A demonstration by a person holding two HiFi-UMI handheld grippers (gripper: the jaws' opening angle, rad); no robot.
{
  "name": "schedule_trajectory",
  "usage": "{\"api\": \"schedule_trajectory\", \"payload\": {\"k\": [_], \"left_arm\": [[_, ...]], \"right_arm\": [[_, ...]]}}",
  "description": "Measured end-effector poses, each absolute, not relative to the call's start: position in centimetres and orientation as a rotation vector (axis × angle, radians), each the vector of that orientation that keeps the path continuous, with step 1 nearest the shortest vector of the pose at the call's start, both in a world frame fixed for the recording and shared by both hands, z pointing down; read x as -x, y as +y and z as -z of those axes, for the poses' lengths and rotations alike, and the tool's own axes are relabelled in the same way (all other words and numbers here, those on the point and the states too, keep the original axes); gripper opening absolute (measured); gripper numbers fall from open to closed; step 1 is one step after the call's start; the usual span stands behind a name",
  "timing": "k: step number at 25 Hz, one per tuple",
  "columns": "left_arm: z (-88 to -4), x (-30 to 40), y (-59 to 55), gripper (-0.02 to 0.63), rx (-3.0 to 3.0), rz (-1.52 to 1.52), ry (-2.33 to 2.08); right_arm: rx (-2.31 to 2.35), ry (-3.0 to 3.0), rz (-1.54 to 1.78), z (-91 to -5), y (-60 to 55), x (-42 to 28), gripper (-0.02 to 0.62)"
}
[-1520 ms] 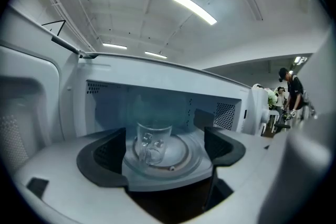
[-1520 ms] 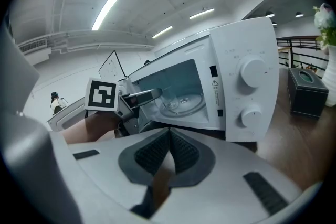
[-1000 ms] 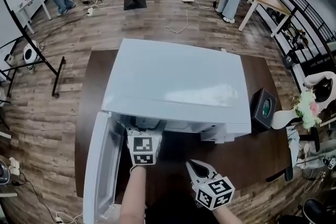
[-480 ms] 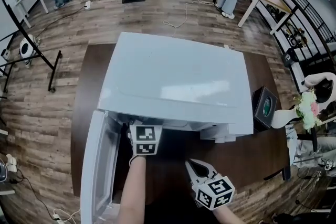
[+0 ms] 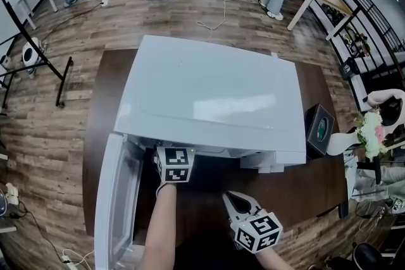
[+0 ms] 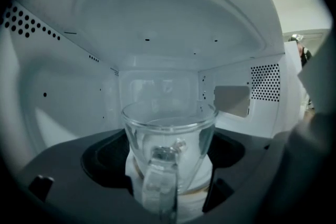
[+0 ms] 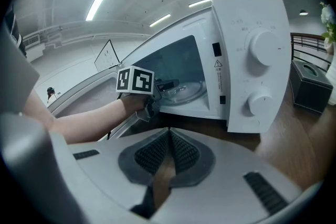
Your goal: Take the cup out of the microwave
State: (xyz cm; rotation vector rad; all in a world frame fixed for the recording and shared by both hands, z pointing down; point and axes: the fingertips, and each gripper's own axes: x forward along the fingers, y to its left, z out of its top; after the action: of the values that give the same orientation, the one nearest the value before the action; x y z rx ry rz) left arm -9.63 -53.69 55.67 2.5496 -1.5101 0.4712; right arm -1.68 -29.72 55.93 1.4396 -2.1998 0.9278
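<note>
Microwave (image 5: 209, 104) on dark table (image 5: 297, 186), door (image 5: 117, 199) swung open at the microwave's left.

Inside the microwave cavity: one clear glass cup (image 6: 169, 134), upright, at the middle of the floor, handle (image 6: 160, 186) turned toward the door opening. Cannot tell whether the cup holds clear liquid or nothing. White floor showing just under the cup.

Left gripper (image 5: 174, 164) reaching into the microwave opening. Jaws spread, one to each side of the cup's lower half, handle in the gap between them. Contact of pads with glass not readable in the dim cavity.

Right gripper (image 5: 233, 201) in front of the microwave, over the table, well clear of the opening. Jaws clenched pad to pad, nothing between them.

Hidden or unclear: from the head view the microwave's top covers the cavity, the cup and the left jaws; only the marker cube and forearm show. In the right gripper view only a glassy glint inside the microwave, cup shape not separable.

Only in the left gripper view: perforated vent (image 6: 265, 89) and pale rectangular cover plate (image 6: 231, 100) on the cavity's right wall. Only in the right gripper view: microwave front panel with two round knobs (image 7: 264, 45), one above the other. Black tissue box (image 5: 318, 129) at the microwave's right side.
</note>
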Motion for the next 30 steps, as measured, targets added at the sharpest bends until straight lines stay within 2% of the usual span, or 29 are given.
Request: {"api": "schedule_trajectory", "payload": {"k": [4, 6, 30], "left_arm": [[-55.1, 9.5, -54.0, 0.434, -2.572, -0.467, -1.53], [-55.1, 9.4, -54.0, 0.391, -2.577, -0.471, -1.534], [-53.7, 10.1, -52.8, 0.385, -2.565, -0.394, -1.535]], "right_arm": [[-1.44, -2.202, -0.923, -56.0, -30.0, 1.6, -0.005], [-1.439, -2.201, -0.923, -56.0, -30.0, 1.6, -0.005], [-1.445, -2.219, -0.915, -55.5, -29.5, 1.2, -0.005]]}}
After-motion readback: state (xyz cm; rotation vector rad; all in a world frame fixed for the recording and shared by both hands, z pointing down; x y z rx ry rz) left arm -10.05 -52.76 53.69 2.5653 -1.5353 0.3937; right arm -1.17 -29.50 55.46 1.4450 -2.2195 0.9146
